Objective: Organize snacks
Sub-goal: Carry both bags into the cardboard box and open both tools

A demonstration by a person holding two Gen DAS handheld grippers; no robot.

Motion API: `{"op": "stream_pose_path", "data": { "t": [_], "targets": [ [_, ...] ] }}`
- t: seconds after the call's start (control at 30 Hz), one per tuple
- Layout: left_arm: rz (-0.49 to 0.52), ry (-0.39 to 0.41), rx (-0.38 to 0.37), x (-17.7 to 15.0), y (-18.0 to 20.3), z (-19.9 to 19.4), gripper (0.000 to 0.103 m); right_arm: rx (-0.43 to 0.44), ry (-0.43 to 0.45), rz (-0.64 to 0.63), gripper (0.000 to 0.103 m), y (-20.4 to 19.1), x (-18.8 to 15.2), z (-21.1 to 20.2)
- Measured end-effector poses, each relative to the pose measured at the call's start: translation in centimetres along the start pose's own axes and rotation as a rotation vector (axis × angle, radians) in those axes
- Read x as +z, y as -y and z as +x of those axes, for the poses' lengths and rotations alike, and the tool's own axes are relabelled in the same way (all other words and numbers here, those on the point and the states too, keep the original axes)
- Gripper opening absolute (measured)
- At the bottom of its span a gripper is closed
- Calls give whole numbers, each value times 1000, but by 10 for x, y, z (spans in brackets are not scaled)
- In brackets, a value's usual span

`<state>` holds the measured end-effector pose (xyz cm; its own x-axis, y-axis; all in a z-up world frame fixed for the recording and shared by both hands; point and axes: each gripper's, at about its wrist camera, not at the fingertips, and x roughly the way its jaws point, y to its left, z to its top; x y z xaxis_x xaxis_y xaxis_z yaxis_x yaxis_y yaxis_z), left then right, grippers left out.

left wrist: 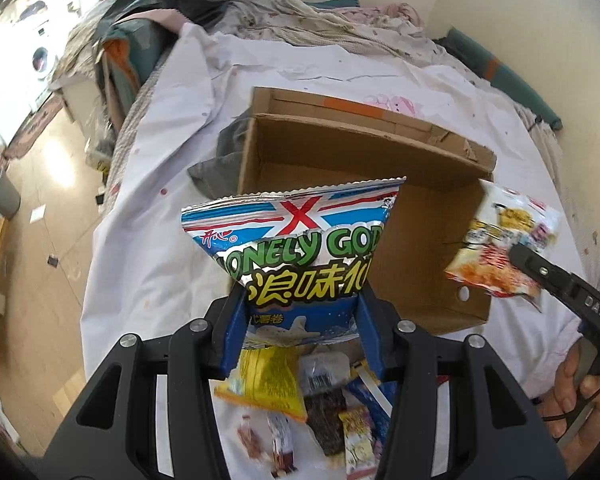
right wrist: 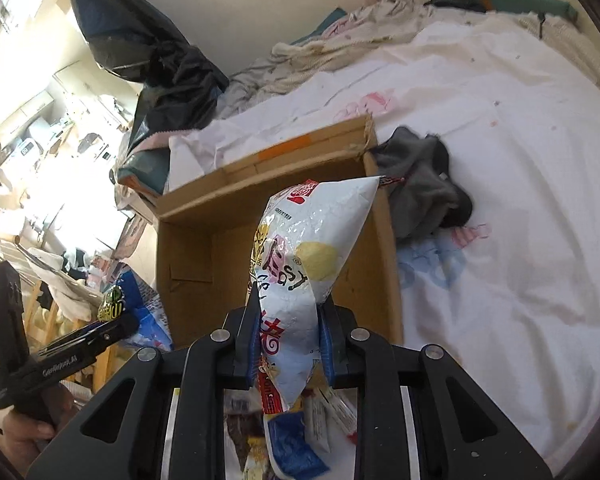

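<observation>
The right gripper (right wrist: pixel 288 332) is clamped on a white snack bag (right wrist: pixel 312 248), which stands up in front of the open cardboard box (right wrist: pixel 188 240). A grey cloth (right wrist: pixel 420 188) lies just right of the box on the white sheet (right wrist: pixel 500 200). Left of the box, the left gripper (right wrist: pixel 112 328) holds a blue snack bag (right wrist: pixel 148 300). More snack packets (right wrist: pixel 292 448) lie below the box.

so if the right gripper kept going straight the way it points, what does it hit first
Most likely the inside of the open cardboard box. The right gripper, clamped on a white snack bag, aims down into it. Nothing else seems to lie between, though depth is hard to judge.
</observation>
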<state>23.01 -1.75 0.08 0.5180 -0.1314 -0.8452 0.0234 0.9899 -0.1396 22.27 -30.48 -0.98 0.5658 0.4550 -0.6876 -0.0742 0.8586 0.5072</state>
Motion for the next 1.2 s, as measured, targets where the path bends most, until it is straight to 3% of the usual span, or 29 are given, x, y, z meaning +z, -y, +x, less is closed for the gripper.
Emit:
{"op": "stream_pose_path", "data": {
  "t": [0.13, 0.37, 0.67, 1.03, 1.13, 1.2],
  "targets": [
    [86, 23, 27, 0, 11, 20, 45, -8, -22, -13, 25, 0, -3, 29],
    [30, 12, 11, 4, 14, 45, 45, -57, -88, -32, 25, -3, -9, 57],
    [93, 19, 49, -2, 25, 59, 45, -69, -140, -59, 25, -10, -13, 81],
    [91, -1, 27, 0, 27, 64, 48, -66, -187, -76, 27, -7, -19, 93],
    [92, -4, 13, -1, 28, 63, 59, -74, -184, -93, 28, -9, -19, 92],
    [98, 13, 15, -1, 30, 58, 85, -69, -184, -98, 29, -10, -17, 93]
  ]
}}
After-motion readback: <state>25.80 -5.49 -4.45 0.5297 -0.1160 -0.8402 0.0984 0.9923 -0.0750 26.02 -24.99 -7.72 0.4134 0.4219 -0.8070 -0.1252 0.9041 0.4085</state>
